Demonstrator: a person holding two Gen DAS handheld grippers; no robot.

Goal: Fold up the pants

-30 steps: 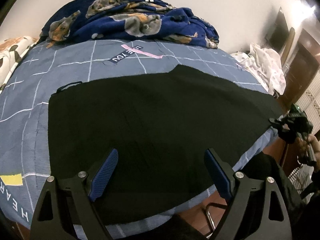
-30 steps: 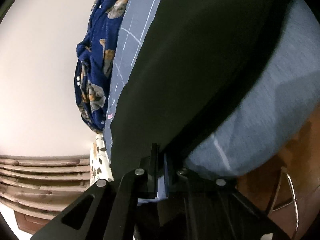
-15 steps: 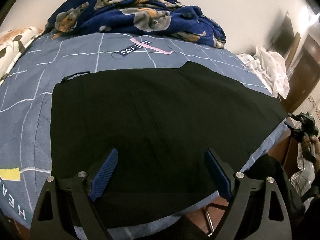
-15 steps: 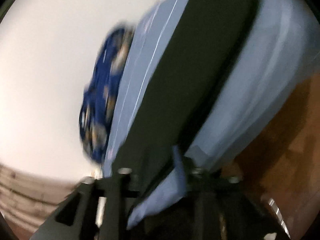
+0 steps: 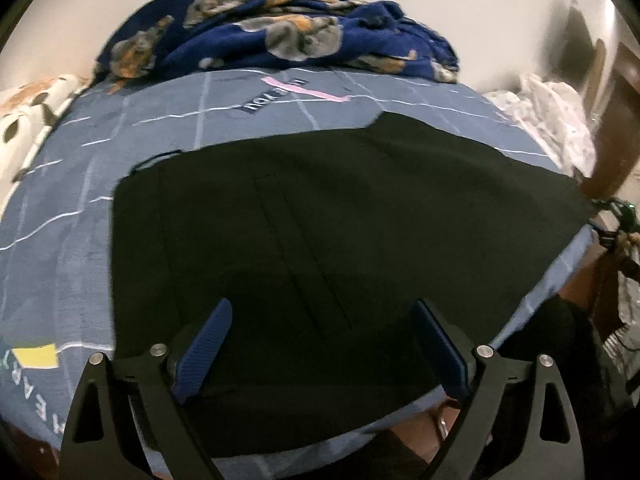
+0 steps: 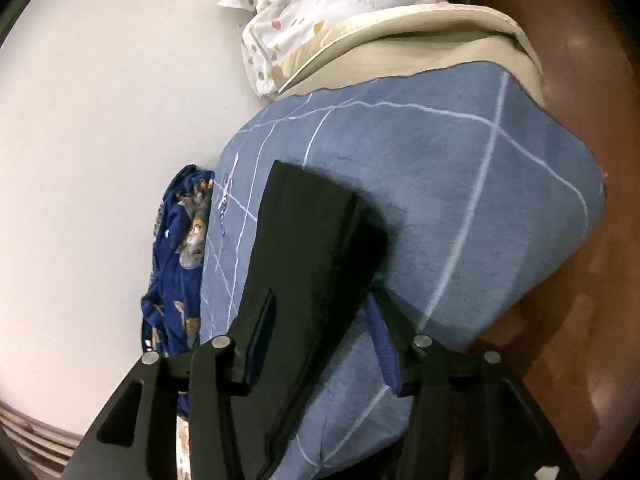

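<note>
1. Bed [image 5: 72, 216]: your landmark. Blue-grey sheet with thin white grid lines, a pink stripe and dark lettering toward the wall side; one corner of the sheet hangs over the mattress edge in your right wrist view.

2. Pants [image 5: 340, 240]: black, spread flat across the middle of the bed and lying lengthwise along its near edge. The right wrist view shows one end [image 6: 312, 248] lying flat on the sheet, short of the bed's corner.

3. Fleece blanket [image 5: 276, 32]: navy with a dog print, heaped at the wall side of the bed, beyond the pants and apart from them.

4. White printed cloth [image 6: 320, 4]: crumpled, past the end of the bed, on a beige padded surface.

5. Spotted pillow [image 5: 28, 120]: at the bed's far left corner, beside the blanket.

6. Left gripper [image 5: 320, 340]: you hold it above the near edge of the bed, tilted down over the pants. Jaws stand wide apart, blue pads clear of the fabric, nothing between them.

7. Right gripper [image 6: 320, 340]: at the end of the bed. Jaws are opening; the end of the pants and the sheet show in the gap between the pads, neither pad pressing on them. In the left wrist view this gripper [image 5: 616, 224] appears small, just off the bed's right corner.

8. Yellow patch [image 5: 36, 356]: printed on the sheet at the bed's near left.
</note>
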